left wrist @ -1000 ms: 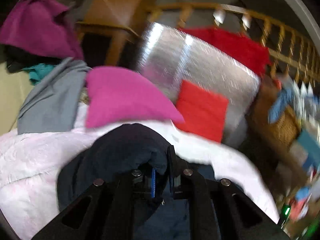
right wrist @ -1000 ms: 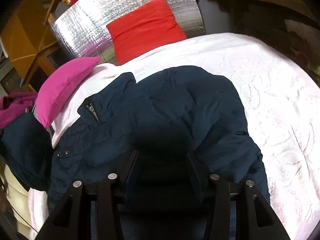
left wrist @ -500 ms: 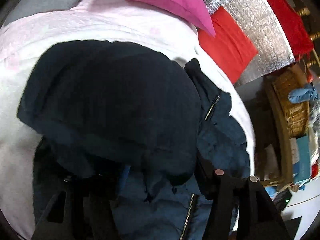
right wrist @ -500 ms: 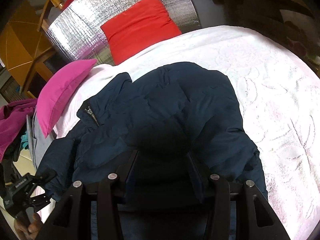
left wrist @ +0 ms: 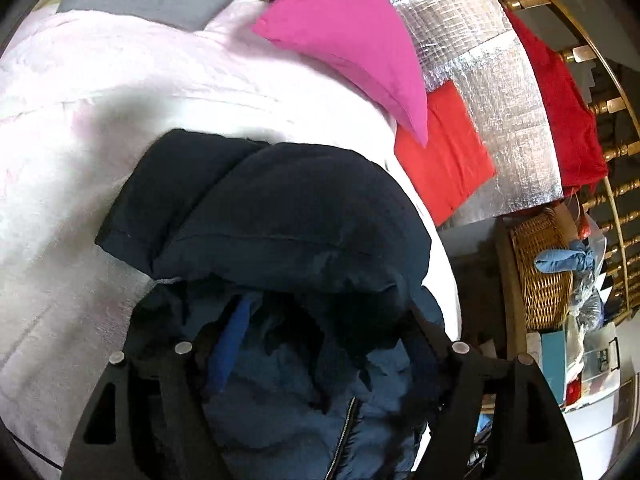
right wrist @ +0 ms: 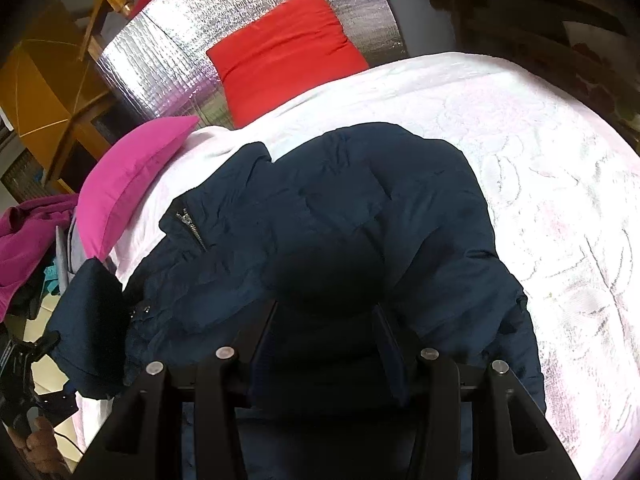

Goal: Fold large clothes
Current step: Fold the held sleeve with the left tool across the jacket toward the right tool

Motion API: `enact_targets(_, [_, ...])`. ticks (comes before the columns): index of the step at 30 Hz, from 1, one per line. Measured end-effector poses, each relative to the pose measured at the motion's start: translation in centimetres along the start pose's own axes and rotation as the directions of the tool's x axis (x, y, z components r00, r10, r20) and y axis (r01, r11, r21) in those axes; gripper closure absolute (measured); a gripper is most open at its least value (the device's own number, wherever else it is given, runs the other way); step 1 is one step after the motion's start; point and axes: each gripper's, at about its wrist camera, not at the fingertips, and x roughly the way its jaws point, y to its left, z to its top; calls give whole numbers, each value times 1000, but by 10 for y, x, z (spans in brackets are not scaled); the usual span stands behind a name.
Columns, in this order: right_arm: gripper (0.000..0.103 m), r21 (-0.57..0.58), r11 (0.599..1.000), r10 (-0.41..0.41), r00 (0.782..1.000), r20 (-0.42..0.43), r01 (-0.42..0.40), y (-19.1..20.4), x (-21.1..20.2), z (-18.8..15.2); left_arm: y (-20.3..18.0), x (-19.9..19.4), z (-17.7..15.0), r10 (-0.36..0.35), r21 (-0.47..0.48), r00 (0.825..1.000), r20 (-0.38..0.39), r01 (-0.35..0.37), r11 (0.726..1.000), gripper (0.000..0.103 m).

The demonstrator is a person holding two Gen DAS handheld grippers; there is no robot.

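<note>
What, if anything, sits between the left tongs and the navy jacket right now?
Nothing visible. The navy jacket bunches directly between the opening fingers of the left tongs, on the white bedspread. The pink pillow lies well beyond it.

White bedspread (right wrist: 520, 152) under navy jacket (right wrist: 360, 208), pink pillow (right wrist: 132, 176).

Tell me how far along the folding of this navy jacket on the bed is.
Early to midway. Done: the navy jacket lies on the white bedspread with a sleeve laid over its body. In hand: the right gripper pinches the near edge, while the left gripper's jaws are opening around fabric. Left: the collar side looks bunched and the bundle is not yet compact.
</note>
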Motion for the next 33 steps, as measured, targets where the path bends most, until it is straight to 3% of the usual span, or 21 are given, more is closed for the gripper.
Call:
enact_targets(5, [52, 0, 1000, -1, 1000, 8, 1, 1, -2, 0, 9, 1, -1, -63, -69, 997, -44, 60, 996, 27])
enact_targets(12, [54, -15, 1000, 6, 1000, 2, -6, 2, 2, 0, 7, -13, 0, -141, -52, 987, -81, 137, 989, 23])
enact_targets(16, [56, -17, 999, -40, 996, -85, 39, 0, 23, -3, 14, -2, 7, -109, -82, 993, -56, 104, 991, 21])
enact_targets(21, [56, 12, 1000, -17, 995, -94, 18, -5, 24, -1, 35, 7, 11, -74, -186, 996, -59, 62, 981, 21])
enact_targets(25, [55, 4, 1000, -20, 995, -98, 21, -4, 24, -1, 57, 4, 15, -40, -288, 999, -13, 34, 957, 21])
enact_targets(33, [54, -28, 999, -42, 995, -91, 40, 1, 26, -4, 92, 11, 22, -74, -387, 996, 57, 90, 918, 23])
